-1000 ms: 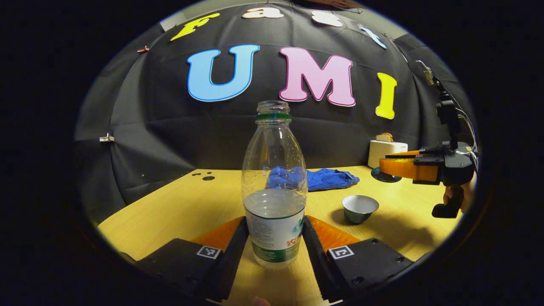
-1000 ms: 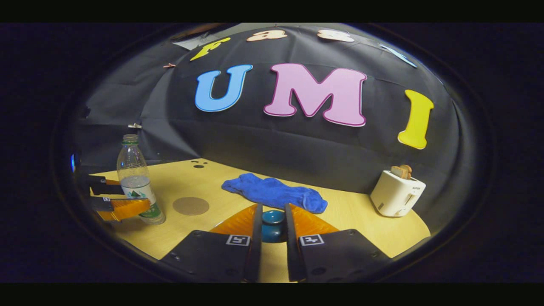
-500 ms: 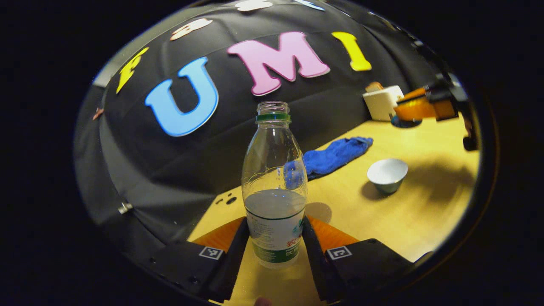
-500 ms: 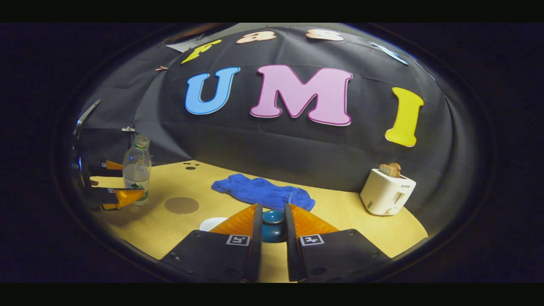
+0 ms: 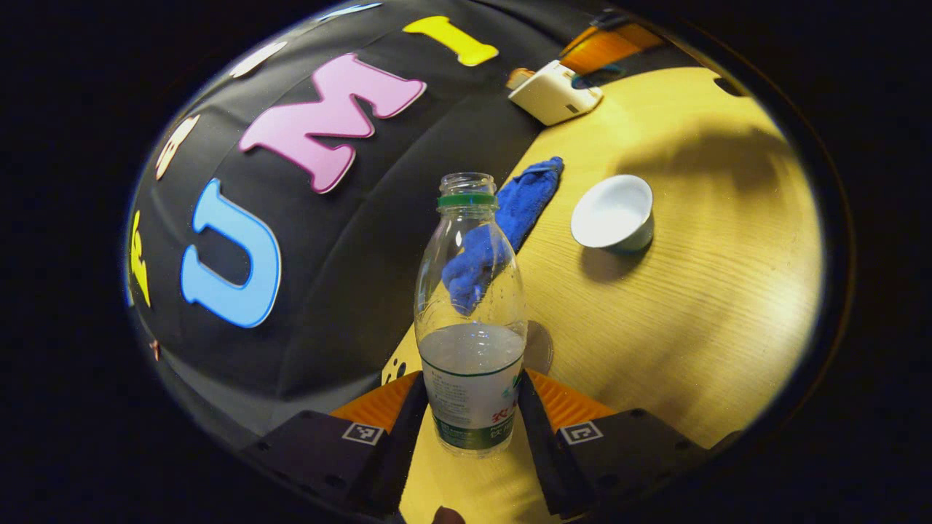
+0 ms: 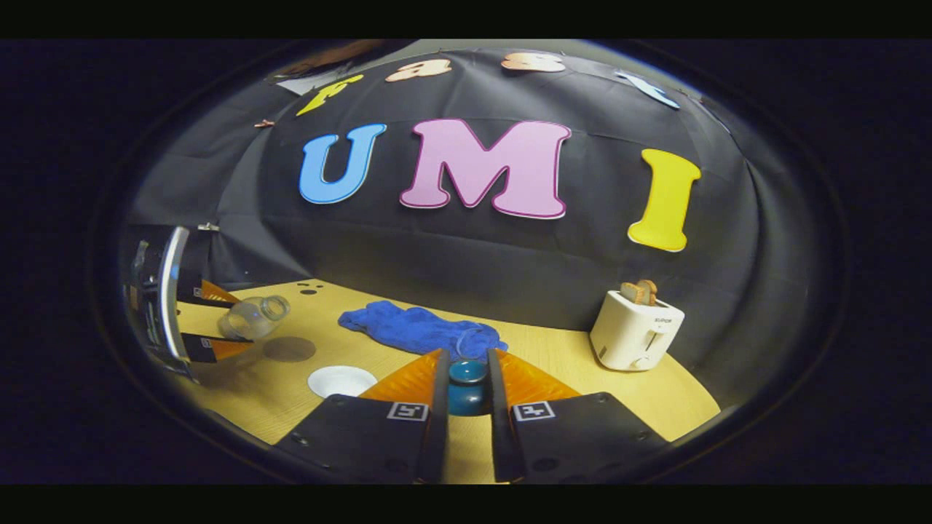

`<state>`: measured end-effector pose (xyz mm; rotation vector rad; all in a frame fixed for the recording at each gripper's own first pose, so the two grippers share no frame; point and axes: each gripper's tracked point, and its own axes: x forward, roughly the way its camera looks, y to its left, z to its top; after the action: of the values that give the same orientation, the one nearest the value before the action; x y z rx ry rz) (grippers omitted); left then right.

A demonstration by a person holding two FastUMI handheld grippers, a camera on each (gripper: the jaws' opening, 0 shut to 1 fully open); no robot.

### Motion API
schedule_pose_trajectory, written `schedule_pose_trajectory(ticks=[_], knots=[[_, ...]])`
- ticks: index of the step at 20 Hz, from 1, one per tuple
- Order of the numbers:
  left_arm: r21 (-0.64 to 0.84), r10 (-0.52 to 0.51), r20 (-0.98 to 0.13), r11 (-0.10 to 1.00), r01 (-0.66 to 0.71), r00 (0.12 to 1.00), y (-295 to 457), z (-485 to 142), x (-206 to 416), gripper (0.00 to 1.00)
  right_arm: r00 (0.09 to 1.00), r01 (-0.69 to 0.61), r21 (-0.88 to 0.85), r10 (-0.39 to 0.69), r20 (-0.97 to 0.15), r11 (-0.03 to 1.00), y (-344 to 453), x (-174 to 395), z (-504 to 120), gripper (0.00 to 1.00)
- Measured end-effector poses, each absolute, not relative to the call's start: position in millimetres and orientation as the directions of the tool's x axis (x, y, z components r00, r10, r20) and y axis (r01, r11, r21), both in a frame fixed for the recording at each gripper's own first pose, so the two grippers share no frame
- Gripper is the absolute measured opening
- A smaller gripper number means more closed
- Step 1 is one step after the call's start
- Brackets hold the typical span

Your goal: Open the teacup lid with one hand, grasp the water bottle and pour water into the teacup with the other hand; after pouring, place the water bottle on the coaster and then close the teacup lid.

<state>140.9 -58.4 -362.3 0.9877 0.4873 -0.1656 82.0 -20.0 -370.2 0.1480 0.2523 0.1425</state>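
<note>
Here the left gripper (image 5: 472,426) has its jaws clamped on the lower, labelled part of the water bottle (image 5: 470,320), one finger on each side; the bottle is uncapped and partly filled. In the right gripper view the bottle (image 6: 253,319) leans steeply, mouth pointing toward the middle of the bench (image 6: 568,364), held above the round brown coaster (image 6: 289,348), though the far-left edge is distorted and the left gripper's body is hard to make out there. The teacup (image 5: 613,215) stands open on the bench, white inside, near the blue cloth (image 5: 520,204); whether any water is in it I cannot tell. The right gripper (image 6: 467,397) has its jaws closed on the dark blue teacup lid (image 6: 467,388), most of which is hidden between the fingers. The coaster (image 5: 539,348) is largely hidden behind the bottle in the left gripper view. A white toaster (image 6: 636,332) holding bread sits by the wall.
</note>
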Motion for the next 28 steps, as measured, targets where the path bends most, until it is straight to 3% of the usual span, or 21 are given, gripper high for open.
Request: schedule_pose_trajectory(ticks=[1,15,23,24,25,28], knots=[[0.772,0.090,-0.476,0.518,0.367,0.875,-61.3,-363.9,139.9,0.72,0.957,-0.127,0.164,0.164,-0.239,0.978,-21.2,80.1,-371.9,0.28],[0.873,0.155,-0.484,0.152,0.464,0.861,-80.1,-363.8,149.0,0.73,0.950,-0.184,0.209,0.229,-0.213,0.960,-36.6,75.0,-383.0,0.28],[0.886,0.207,-0.460,0.032,0.463,0.864,-77.9,-360.3,153.3,0.72,0.944,-0.213,0.220,0.259,-0.205,0.952,-38.0,65.7,-383.8,0.28],[0.886,0.209,-0.456,0.023,0.462,0.865,-78.1,-360.5,152.9,0.73,0.943,-0.215,0.222,0.261,-0.205,0.951,-38.3,64.8,-383.7,0.32],[0.887,0.211,-0.453,0.012,0.461,0.867,-78.4,-358.2,152.6,0.72,0.943,-0.218,0.223,0.264,-0.204,0.950,-38.3,64.7,-383.5,0.28],[0.891,0.216,-0.437,-0.032,0.454,0.873,-78.7,-354.7,154.4,0.72,0.943,-0.224,0.218,0.268,-0.199,0.950,-40.3,62.0,-380.6,0.28]])
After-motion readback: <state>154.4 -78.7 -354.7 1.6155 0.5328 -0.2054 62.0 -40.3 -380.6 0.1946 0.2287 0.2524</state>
